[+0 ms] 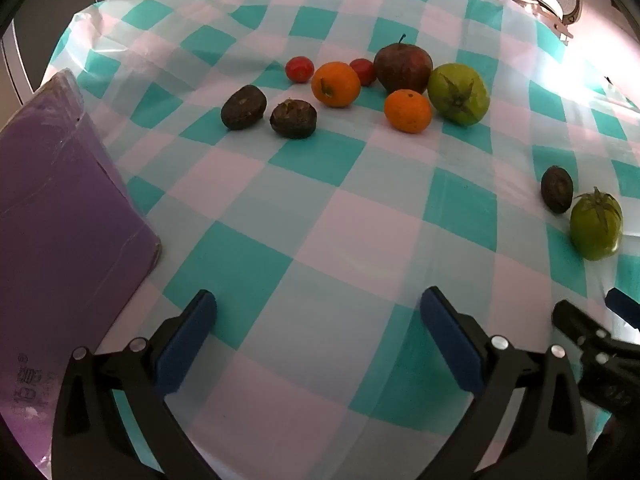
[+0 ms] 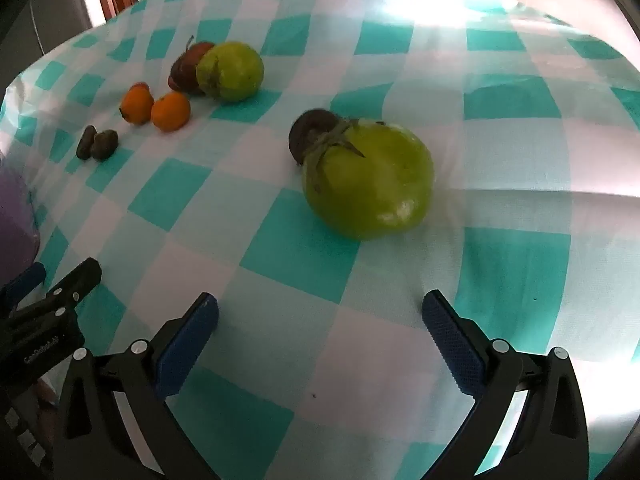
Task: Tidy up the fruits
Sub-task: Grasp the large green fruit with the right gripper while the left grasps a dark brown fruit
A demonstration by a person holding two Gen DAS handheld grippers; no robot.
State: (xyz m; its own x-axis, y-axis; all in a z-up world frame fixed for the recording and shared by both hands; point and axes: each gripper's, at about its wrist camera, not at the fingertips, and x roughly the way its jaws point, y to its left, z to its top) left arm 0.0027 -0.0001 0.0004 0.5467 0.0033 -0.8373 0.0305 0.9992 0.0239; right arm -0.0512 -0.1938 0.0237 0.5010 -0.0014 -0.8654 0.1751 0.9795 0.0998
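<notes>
Fruits spread over the checked tablecloth (image 1: 320,240), none held. Main cluster well ahead of the left gripper (image 1: 318,308): dark red apple (image 1: 403,68), green tomato (image 1: 459,94) touching it on the right, two oranges (image 1: 336,84) (image 1: 408,111) just in front, two cherry tomatoes (image 1: 299,69) (image 1: 363,71) behind, two dark brown fruits (image 1: 244,107) (image 1: 293,118) off to the left of the group. Left gripper spread to its widest, blue pads (image 1: 186,344) bare, nothing between them, tilted steeply down over empty cloth. Right gripper (image 2: 320,310) equally wide and empty, aimed down at a second green tomato (image 2: 368,180) lying just ahead of the fingers, slightly right of centre, with a lone dark fruit (image 2: 310,134) touching its far left side. Judged as the very start: sorting not begun, like kinds partly together, this stray pair lying well apart from the rest. Next move probably a reach forward by the right gripper, straddling the green tomato across its width and closing gently, firm enough not to let the smooth round skin slip. In the way: the dark fruit pressed against the tomato, likely to roll if nudged. Purple sheet or bag (image 1: 60,220) lying left of the left fingers, possibly a sorting place, cannot tell. Other gripper's tip visible at each view's edge, close alongside, needing clearance.
</notes>
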